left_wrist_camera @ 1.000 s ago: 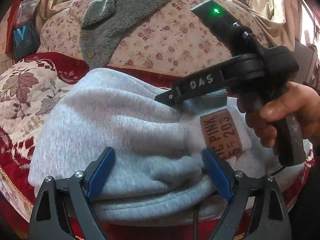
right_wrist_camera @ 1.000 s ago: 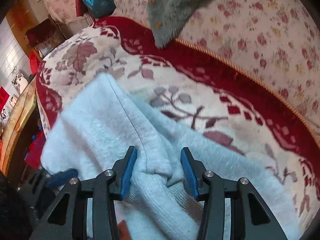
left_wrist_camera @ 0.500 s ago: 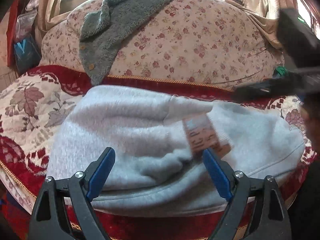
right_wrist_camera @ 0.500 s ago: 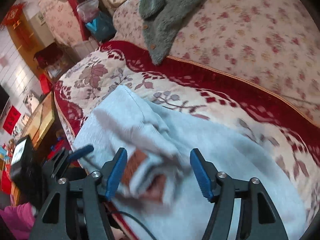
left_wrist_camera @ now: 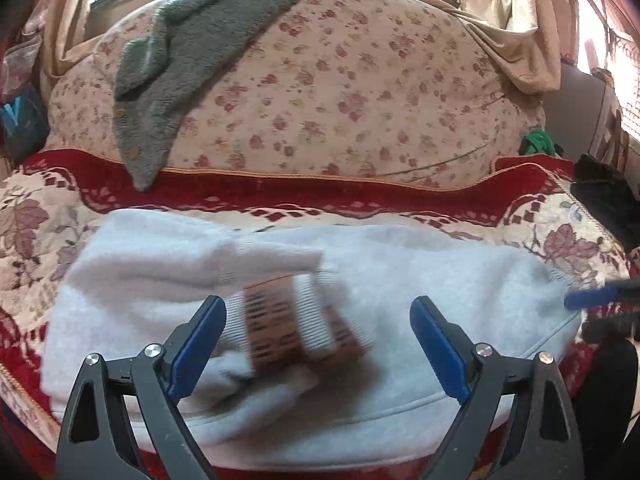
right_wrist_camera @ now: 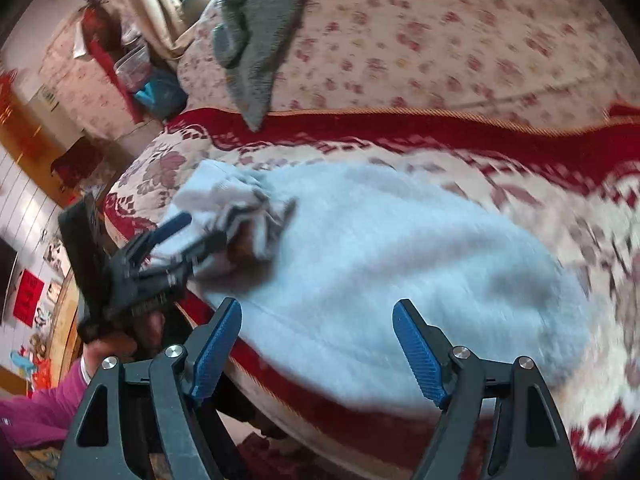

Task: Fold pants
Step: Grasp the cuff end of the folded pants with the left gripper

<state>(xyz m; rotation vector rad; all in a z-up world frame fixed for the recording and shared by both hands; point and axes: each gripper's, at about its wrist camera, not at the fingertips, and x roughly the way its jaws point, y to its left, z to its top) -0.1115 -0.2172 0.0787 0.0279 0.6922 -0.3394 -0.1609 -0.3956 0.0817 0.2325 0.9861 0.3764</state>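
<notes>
Pale grey fleece pants [left_wrist_camera: 400,280], thick, soft and floppy, bunched on the red floral sofa [left_wrist_camera: 280,196]. Best pinched at the ribbed waistband by the brown patch [left_wrist_camera: 280,328]. Left hand-held gripper [left_wrist_camera: 316,340] and right hand-held gripper [right_wrist_camera: 318,344] both spread wide, holding nothing.

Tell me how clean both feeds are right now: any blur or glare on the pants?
Left wrist view: the brown patch on the grey pants is motion-smeared and unreadable; the window behind is blown out. Right wrist view: the sofa cover at right streaks with blur, and the bunched cuff is soft. Both tools' fingers stay sharp; strong fisheye bending in both views.
</notes>
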